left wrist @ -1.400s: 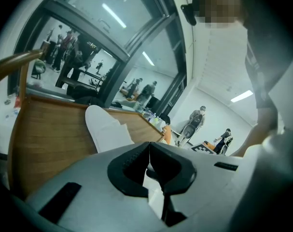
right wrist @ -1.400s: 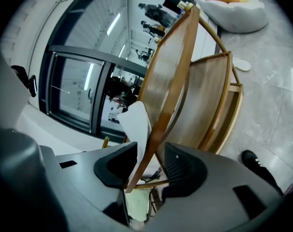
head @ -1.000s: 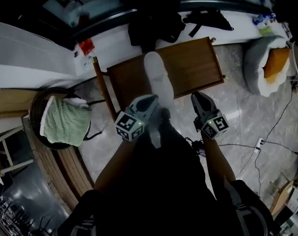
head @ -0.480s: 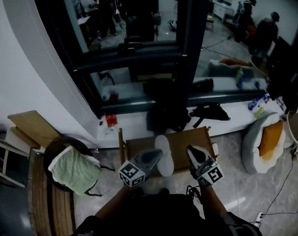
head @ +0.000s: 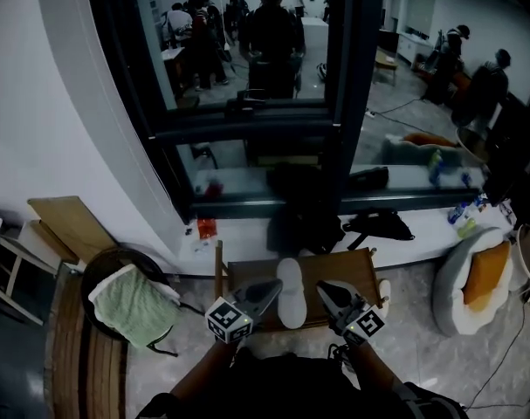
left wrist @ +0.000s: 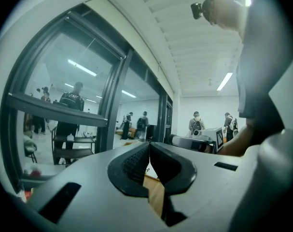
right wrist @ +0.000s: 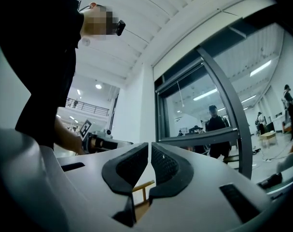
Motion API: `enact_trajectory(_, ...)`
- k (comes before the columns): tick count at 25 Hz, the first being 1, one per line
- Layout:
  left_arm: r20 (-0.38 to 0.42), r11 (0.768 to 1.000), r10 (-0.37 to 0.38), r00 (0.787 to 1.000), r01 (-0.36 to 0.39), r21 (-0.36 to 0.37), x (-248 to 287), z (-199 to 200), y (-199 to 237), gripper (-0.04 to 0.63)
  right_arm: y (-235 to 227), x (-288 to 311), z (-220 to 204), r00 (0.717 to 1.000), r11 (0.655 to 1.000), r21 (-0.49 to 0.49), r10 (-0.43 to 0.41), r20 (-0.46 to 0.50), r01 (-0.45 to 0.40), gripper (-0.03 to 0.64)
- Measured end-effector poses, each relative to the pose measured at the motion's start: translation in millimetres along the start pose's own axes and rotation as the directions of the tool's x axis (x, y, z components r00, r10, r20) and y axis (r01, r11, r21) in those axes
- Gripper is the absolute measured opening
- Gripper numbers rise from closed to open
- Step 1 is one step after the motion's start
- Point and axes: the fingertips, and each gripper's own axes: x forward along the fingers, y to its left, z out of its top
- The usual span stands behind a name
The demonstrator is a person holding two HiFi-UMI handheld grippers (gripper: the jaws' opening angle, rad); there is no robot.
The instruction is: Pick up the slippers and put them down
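Note:
One white slipper (head: 291, 291) lies lengthwise on the seat of a brown wooden chair (head: 343, 269). A second pale shape (head: 384, 290) sits at the chair's right edge, too small to identify. My left gripper (head: 271, 288) hovers just left of the slipper, raised above the seat, its jaws shut with nothing between them. My right gripper (head: 324, 288) hangs just right of the slipper, also shut and empty. In the left gripper view the black pads (left wrist: 136, 161) meet, and in the right gripper view the pads (right wrist: 132, 166) meet too. Both point level toward the window.
A dark round basket with a green towel (head: 132, 304) stands left of the chair, beside wooden slats (head: 72, 356). A white pet bed with an orange cushion (head: 476, 279) sits at the right. Black bags (head: 304, 212) lie on the window ledge. People stand behind the glass.
Both grippers have risen from the chair and now point level. The head view has swung up to take in the window. The slipper has stayed on the seat.

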Motion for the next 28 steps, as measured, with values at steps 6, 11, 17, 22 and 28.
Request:
enact_trajectory(6,-0.018,1.000,-0.008,1.000,0.008,0.005,9,-4,-2,0.011,-7,-3,-8,1.000,0.999,0.051,0.006,0.001,-0.006,0.035)
enact_trajectory(11,-0.035,1.000,-0.028,0.999,0.028,-0.012,15,-10,-6,0.011,-9,-9,-21,0.999,0.997,0.081,-0.006,-0.047,0.009,0.031)
enact_trajectory(17,-0.067,0.999,-0.050,0.997,0.048,-0.023,11,-25,-16,0.011,-7,-23,-37,0.992,0.993,0.108,-0.024,-0.121,0.037,0.031)
enact_trajectory(22,-0.056,0.997,-0.081,0.995,0.081,0.003,15,-22,-15,0.011,-31,-36,-41,0.983,0.992,0.063,-0.096,-0.155,0.106,0.031)
enact_trajectory(28,-0.044,0.993,-0.107,0.993,0.105,-0.046,16,-8,-20,0.011,-46,-52,-38,0.971,0.984,0.074,-0.148,-0.189,0.164,0.031)
